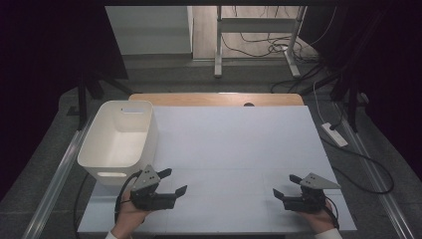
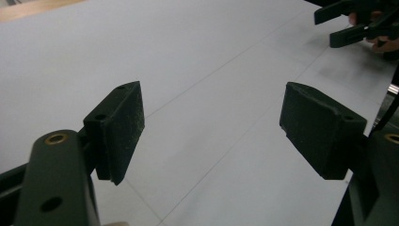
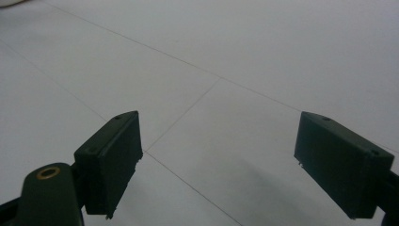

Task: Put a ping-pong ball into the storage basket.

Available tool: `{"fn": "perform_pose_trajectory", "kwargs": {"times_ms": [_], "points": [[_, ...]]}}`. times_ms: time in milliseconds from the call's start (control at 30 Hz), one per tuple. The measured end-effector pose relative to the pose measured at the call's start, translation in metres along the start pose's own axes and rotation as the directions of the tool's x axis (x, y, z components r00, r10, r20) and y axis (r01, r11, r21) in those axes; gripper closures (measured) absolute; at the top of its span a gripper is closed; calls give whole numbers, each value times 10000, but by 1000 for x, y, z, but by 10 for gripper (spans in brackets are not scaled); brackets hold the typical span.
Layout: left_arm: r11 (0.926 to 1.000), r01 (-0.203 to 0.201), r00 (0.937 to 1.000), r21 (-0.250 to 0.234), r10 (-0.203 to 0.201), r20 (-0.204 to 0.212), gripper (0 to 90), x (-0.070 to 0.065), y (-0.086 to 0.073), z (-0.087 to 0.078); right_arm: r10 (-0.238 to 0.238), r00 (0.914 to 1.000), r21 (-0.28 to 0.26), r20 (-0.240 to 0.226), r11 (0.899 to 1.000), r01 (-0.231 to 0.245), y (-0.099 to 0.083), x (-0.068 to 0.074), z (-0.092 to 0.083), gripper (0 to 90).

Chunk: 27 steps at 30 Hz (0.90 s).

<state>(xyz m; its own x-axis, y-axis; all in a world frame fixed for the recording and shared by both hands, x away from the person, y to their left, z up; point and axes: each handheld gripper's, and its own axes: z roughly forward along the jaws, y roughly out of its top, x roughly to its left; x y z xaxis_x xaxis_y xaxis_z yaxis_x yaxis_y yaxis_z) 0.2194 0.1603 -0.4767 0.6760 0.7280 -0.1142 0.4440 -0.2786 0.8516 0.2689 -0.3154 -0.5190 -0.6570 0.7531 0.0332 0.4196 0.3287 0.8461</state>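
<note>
- High view: left gripper point(image 1: 175, 181) sits at the near left of the desk point(image 1: 234, 144), held in a hand point(image 1: 130, 215) coming in from the near edge; jaws point right and a bit far, spread wide, nothing between them.
- Right gripper point(image 1: 287, 184) is at the near right, in the other hand point(image 1: 318, 219); jaws point left toward the other gripper, also spread, nothing between them.
- Both grippers carry a grey three-cornered plate on top; a black cable loops down from the left one.
- Grippers are well apart, with bare white desk between them.
- White bin point(image 1: 119, 142) stands on the left side of the desk, just beyond the left gripper, upright, mouth open, a handle slot in its near wall. Inside looks empty as far as I can see.
- Desk top is a white sheet with faint crease lines; a wooden edge point(image 1: 219, 99) shows along the far side.
- Left gripper view: both black pads point(image 2: 120, 129) stand apart over plain white surface, not touching it as far as I can tell; the right gripper point(image 2: 339, 26) and some fingers sit at the upper right, farther off.
- Right gripper view: pads point(image 3: 113, 155) apart over white surface with crossing crease lines, nothing gripped.
- Beyond the desk: grey floor, a white table frame point(image 1: 259, 40), loose cables and a power strip point(image 1: 334, 134) at the right.
</note>
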Motion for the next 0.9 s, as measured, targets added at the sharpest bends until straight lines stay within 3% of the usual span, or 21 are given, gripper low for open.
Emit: {"fn": "perform_pose_trajectory", "kwargs": {"times_ms": [467,900], "points": [[9971,666,9960,367,-643,-616,224,24,-37,0,-27,10000,-20,12,10000,27,-1,0,-2,156],[9968,603,9968,532,-573,-553,219,26,-39,6,-49,9999,-119,-142,9999,47,-1,1,-4,156]]}}
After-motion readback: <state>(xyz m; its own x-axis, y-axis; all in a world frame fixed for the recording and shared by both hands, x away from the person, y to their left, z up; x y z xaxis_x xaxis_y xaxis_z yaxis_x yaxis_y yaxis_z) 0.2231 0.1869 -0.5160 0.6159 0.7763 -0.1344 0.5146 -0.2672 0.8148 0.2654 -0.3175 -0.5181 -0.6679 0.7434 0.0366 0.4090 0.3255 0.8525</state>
